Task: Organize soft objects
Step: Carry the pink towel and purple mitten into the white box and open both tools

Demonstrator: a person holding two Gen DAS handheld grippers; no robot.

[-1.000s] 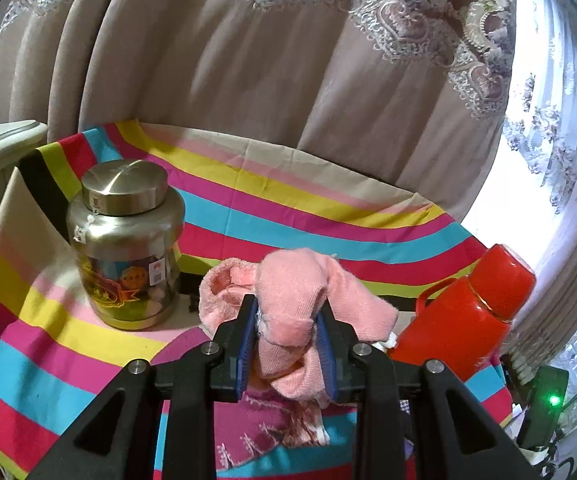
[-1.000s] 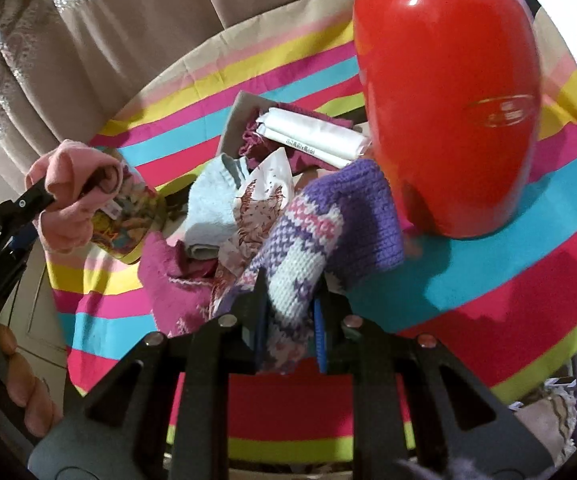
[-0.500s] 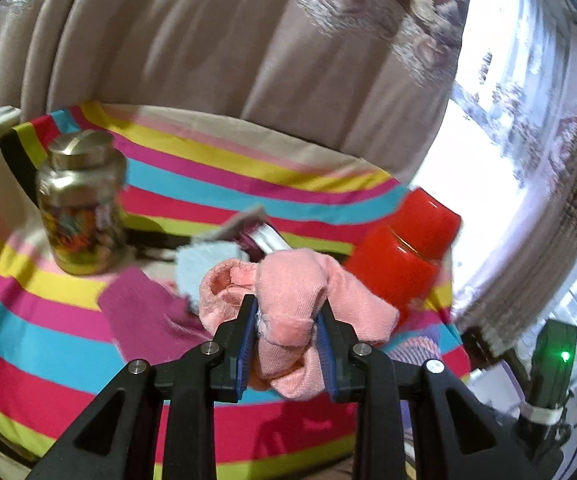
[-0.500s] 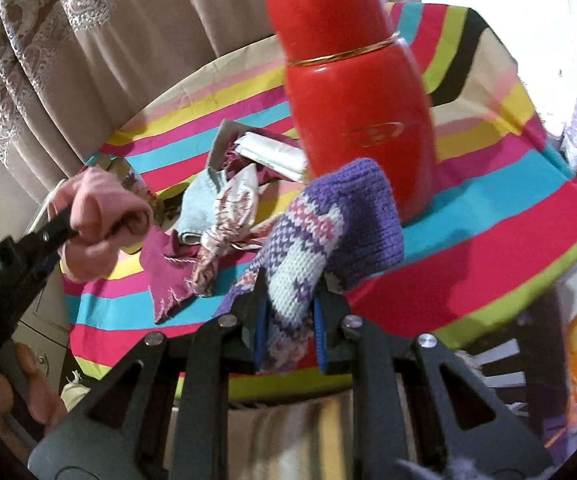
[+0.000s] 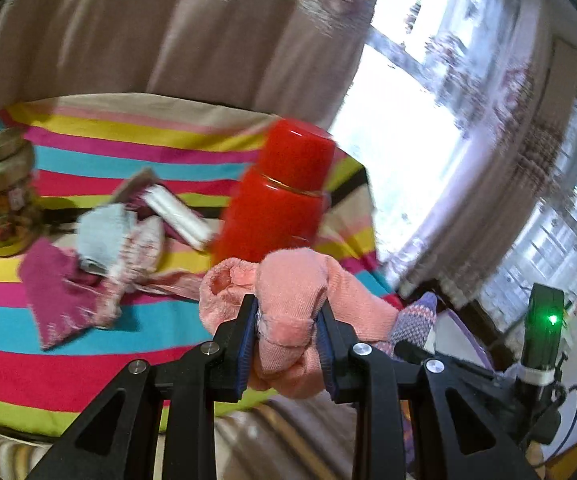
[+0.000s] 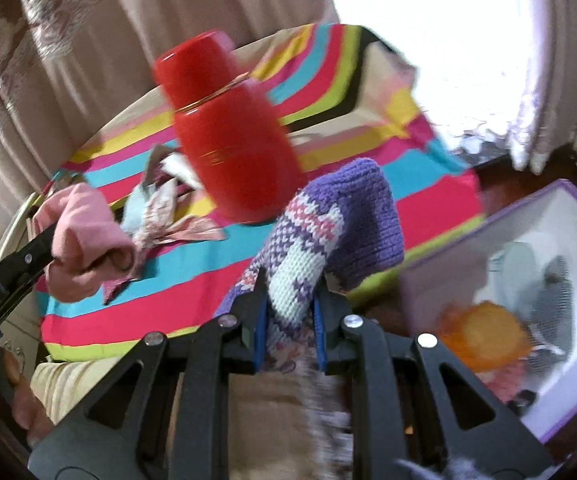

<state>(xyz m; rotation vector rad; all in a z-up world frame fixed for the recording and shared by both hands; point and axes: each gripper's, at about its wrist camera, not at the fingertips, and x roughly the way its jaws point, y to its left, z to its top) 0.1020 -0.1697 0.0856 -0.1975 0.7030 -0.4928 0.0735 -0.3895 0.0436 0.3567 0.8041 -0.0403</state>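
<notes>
Left claw (image 5: 288, 340) clenched on pink sock (image 5: 292, 304); right claw (image 6: 288, 320) grips purple knit (image 6: 328, 224), both off the bench (image 6: 368, 216). Carry over white bin (image 6: 568, 216), release low, one at a time.

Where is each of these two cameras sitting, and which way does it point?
Left wrist: sits on the left gripper, looks along its fingers, shut on a pink cloth, toward the striped table; no hand shows.
Right wrist: sits on the right gripper, shut on a purple knit, facing the table and a purple-edged box; the person's fingers show at left.
Shared: the red flask, the cloth pile, both held items.
</notes>
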